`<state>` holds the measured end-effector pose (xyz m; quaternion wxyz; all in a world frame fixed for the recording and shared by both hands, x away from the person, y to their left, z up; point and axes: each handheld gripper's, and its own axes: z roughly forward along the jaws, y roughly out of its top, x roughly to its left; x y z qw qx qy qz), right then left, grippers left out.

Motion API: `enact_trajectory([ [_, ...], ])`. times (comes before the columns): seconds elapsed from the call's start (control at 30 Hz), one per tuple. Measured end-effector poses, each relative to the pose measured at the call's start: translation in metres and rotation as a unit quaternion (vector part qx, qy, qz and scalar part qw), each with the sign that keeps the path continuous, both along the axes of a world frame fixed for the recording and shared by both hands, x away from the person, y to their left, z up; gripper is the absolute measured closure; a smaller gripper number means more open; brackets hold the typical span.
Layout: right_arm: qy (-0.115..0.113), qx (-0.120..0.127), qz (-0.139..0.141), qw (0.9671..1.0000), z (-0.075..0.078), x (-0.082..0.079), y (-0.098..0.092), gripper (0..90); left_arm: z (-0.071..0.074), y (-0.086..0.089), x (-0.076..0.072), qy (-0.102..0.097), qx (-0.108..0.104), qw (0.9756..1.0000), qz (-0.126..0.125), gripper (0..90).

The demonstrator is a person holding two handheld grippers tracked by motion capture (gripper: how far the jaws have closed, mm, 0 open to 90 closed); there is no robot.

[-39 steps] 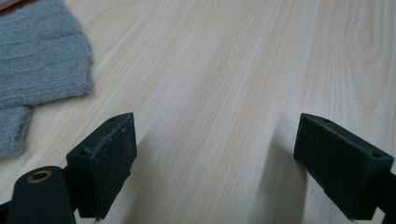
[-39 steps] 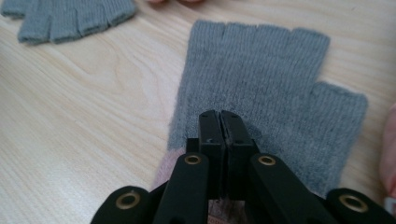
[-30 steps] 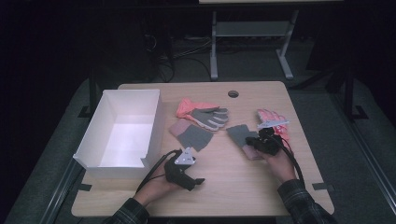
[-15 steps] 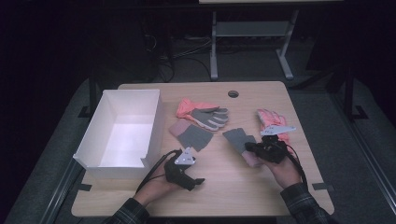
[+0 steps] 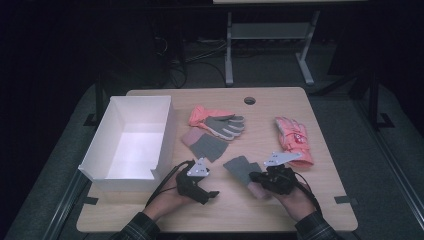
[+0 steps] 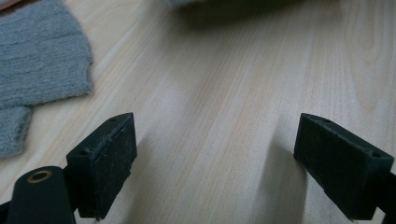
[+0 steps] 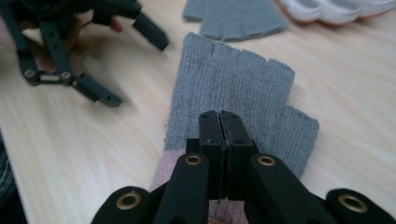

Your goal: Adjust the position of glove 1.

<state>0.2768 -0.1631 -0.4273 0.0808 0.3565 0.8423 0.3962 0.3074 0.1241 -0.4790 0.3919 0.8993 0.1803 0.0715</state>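
Right gripper [image 5: 255, 177] clamped on the grey fingerless glove [image 5: 241, 168], dragged left toward the idle, wide-open left gripper [image 5: 212, 194], probably boxing it next.

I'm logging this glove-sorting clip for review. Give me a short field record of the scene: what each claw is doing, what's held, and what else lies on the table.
right claw: shut on the grey fingerless glove, pinched near its pink cuff
left claw: open, nothing between its jaws, low over bare wood
second grey glove: flat, beside the box
white box: on the table's left side, nothing in it
grey-palmed orange glove: mid-table, beyond the second grey glove
pink glove: right side, untouched
table: light wood
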Motion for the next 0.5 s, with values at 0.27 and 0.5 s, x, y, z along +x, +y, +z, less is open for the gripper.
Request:
enact_trajectory([
  [0.27,0.011,-0.014,0.019,0.9997,-0.011,0.000,0.017,88.7,0.000,0.000,0.000,0.000,0.004,1.0000,-0.002,12.4],
  [0.5,0.022,-0.028,0.027,0.9990,-0.023,0.000,0.025,76.8,0.000,0.000,0.000,0.000,0.002,1.0000,-0.001,12.4],
])
